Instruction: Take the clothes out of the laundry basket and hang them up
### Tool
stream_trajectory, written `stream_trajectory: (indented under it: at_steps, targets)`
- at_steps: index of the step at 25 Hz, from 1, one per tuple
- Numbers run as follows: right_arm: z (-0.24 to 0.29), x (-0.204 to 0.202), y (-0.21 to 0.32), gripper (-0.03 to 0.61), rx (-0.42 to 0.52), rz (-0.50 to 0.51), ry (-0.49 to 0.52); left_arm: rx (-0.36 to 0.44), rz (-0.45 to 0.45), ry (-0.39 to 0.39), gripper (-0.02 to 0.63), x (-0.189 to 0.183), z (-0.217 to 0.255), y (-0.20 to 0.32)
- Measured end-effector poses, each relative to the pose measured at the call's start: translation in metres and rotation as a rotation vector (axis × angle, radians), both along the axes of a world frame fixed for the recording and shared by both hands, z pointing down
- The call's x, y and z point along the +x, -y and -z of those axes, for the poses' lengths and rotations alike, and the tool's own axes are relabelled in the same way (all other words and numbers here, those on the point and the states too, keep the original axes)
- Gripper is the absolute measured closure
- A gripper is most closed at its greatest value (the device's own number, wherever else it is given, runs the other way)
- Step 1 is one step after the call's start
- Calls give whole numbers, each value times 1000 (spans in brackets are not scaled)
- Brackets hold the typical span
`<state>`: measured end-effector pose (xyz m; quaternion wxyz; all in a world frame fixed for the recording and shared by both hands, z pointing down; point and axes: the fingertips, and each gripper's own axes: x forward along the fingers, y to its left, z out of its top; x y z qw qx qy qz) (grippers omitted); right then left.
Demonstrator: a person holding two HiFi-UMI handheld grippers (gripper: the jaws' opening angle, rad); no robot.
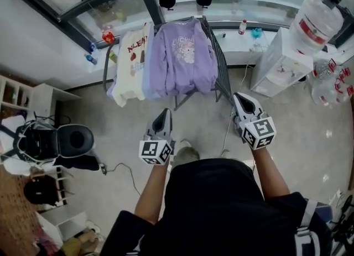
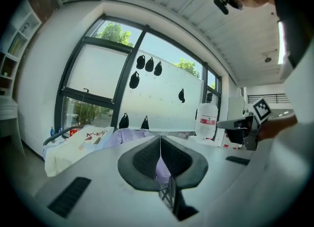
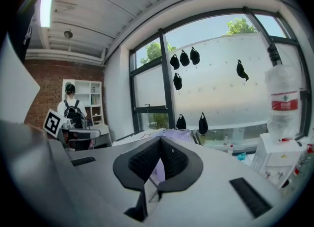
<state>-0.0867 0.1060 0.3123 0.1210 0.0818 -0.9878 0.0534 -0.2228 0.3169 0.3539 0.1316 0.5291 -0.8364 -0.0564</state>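
A metal drying rack (image 1: 220, 64) stands by the window. A cream printed T-shirt (image 1: 133, 61) and a lilac sweatshirt (image 1: 182, 56) hang over it side by side. Both grippers are held in the air in front of the rack, short of the clothes. My left gripper (image 1: 164, 113) is shut with nothing in it, its jaws meeting (image 2: 160, 138) toward the cream T-shirt (image 2: 86, 142) and lilac sweatshirt (image 2: 130, 134). My right gripper (image 1: 239, 98) is shut and empty too (image 3: 160, 140), level with the rack's right end. No laundry basket is in view.
A white water dispenser (image 1: 279, 67) with a big bottle (image 1: 318, 20) stands right of the rack, with more bottles (image 1: 332, 83) on the floor beside it. A black chair (image 1: 74, 139) and backpack (image 1: 33, 139) sit at the left by white shelves (image 1: 22, 97). A cable (image 1: 124, 172) trails over the floor.
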Motion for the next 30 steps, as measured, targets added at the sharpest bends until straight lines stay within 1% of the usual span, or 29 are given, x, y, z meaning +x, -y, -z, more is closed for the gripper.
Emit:
stream_trajectory:
  at_steps: [2, 5, 7, 10, 15, 20, 23, 25, 30]
  targets:
    - [1, 20, 10, 580, 30, 10, -2, -10, 13, 19, 607, 25, 6, 12]
    - [5, 53, 23, 580, 38, 25, 23, -20, 32, 38, 607, 66, 8, 32]
    - [2, 73, 33, 580, 50, 40, 33, -22, 59, 38, 607, 85, 1, 43]
    - [-11, 98, 44, 580, 44, 51, 17, -23, 94, 26, 607, 110, -6, 54]
    - [-15, 131, 55, 580, 13, 44, 13, -31, 74, 34, 607, 152, -2, 66]
    - [-12, 150, 64, 580, 9, 45, 7, -23, 61, 51, 607, 173, 6, 78]
    - [-13, 153, 65, 580, 13, 50, 0, -26, 67, 35, 607, 176, 5, 77]
    - [-12, 156, 66, 580, 14, 46, 1, -24, 55, 20, 607, 178, 6, 80]
    - [-8, 168, 66, 580, 25, 38, 7, -19, 20, 41, 607, 186, 9, 94]
